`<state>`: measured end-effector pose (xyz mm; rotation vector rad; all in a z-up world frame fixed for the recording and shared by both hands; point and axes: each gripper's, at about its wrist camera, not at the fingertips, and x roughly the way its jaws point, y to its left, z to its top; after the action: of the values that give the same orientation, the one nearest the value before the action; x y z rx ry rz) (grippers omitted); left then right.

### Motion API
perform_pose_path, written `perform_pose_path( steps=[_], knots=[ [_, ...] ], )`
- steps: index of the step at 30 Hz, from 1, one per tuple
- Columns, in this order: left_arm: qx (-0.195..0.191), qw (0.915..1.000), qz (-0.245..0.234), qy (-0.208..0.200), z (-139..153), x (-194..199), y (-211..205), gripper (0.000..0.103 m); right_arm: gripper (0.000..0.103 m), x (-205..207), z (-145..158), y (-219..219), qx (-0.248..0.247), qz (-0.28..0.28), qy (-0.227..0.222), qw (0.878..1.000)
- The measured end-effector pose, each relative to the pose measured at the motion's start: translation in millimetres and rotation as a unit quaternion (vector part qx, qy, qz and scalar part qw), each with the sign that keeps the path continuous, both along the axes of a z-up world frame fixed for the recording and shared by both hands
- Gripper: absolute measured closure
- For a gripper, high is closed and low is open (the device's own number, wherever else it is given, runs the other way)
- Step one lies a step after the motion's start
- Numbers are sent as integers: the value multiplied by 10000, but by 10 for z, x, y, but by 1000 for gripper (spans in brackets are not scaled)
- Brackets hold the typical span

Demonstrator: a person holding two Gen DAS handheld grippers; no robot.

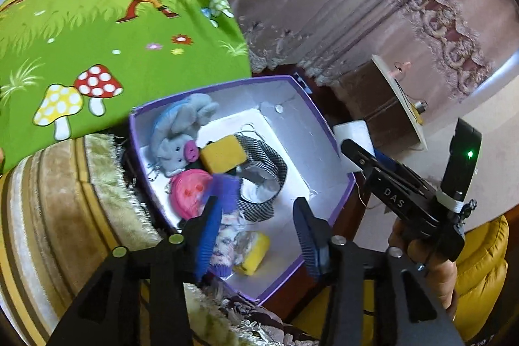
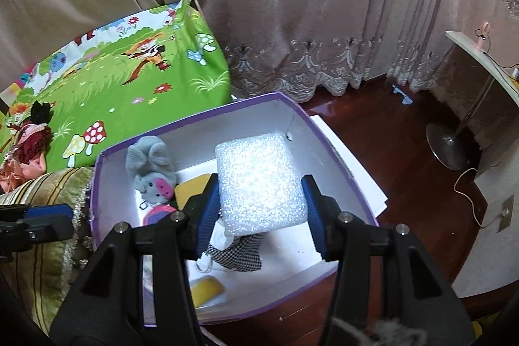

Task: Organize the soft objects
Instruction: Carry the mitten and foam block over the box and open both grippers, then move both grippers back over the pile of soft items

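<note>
A purple-rimmed white box (image 1: 340,200) (image 2: 327,132) holds a grey plush pig (image 1: 181,138) (image 2: 152,171), yellow sponges (image 1: 222,153) (image 2: 206,289), a pink item (image 1: 191,190), a checked cloth (image 1: 266,171) (image 2: 240,252) and a purple tuft (image 1: 223,187). My left gripper (image 1: 256,235) is open over the box, empty. My right gripper (image 2: 261,213) holds a white foam block (image 2: 261,180) (image 1: 353,141) between its fingers above the box.
A green cartoon mat (image 1: 113,31) (image 2: 129,77) lies behind the box, with a red-haired doll (image 2: 26,148) on it. A fringed striped cushion (image 1: 65,209) is at left. Curtains (image 2: 292,5), a lamp base (image 2: 449,148) and a dark wood floor (image 2: 389,135) are at right.
</note>
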<state>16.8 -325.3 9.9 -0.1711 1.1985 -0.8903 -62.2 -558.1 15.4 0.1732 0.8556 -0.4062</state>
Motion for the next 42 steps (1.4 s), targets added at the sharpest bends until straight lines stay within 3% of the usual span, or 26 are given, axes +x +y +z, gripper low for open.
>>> perform_pose_path(
  steps=[8, 12, 17, 23, 29, 42],
  knots=[
    [-21, 9998, 205, -30, 29, 43, 148, 54, 48, 13, -19, -14, -238, -105, 138, 9996],
    [-17, 9994, 314, -105, 46, 75, 222, 54, 37, 10, -45, -36, -275, -176, 236, 9992],
    [-23, 9986, 500, -159, 61, 128, 355, 54, 31, 18, -27, 4, -280, -142, 244, 9992],
    [35, 9970, 724, -285, 96, 180, 530, 54, 31, 59, 0, 93, -162, -23, 164, 9997],
    [78, 9922, 1129, -528, 155, 243, 833, 54, 31, 140, 35, 258, -91, 221, 103, 9997],
    [124, 9746, 2186, -461, 132, 420, 1811, 54, 31, 351, 50, 703, -47, 801, 163, 9966]
  ],
)
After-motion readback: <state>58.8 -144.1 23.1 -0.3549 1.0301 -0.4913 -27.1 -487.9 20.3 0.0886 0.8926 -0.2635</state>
